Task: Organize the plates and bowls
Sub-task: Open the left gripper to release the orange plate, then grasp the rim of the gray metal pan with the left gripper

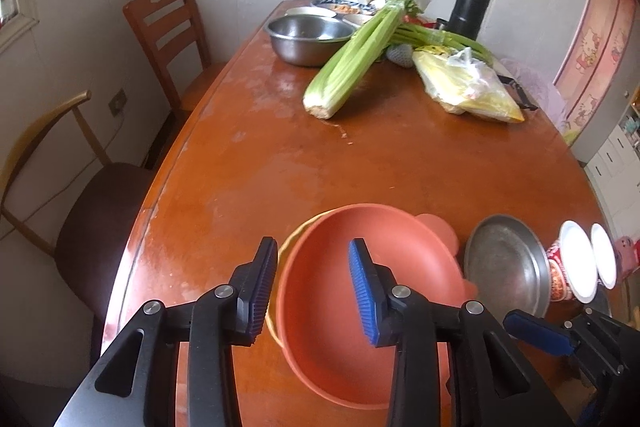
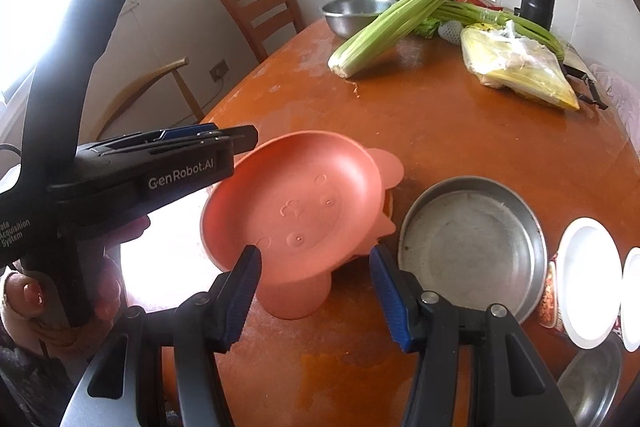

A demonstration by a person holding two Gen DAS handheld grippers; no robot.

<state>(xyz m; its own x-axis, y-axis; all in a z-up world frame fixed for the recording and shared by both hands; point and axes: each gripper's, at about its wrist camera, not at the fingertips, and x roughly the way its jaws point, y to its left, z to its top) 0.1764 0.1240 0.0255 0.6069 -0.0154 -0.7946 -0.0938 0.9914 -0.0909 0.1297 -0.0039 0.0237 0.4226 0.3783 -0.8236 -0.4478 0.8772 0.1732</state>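
A salmon-pink plate with rounded tabs rests on a yellow-rimmed dish near the table's front edge. My left gripper straddles the plate's left rim, one pad outside and one over the inside; the pads stand apart from it, open. In the right wrist view the left gripper reaches over that rim from the side, held by a hand. My right gripper is open, with the pink plate's near tab lying between its fingers and a gap on the right side. A steel plate lies right of it.
Two red cup-noodle tubs with white lids stand at the right edge, with another steel dish below them. Celery, a steel bowl, a plastic bag and a black flask fill the far end. Chairs line the left side.
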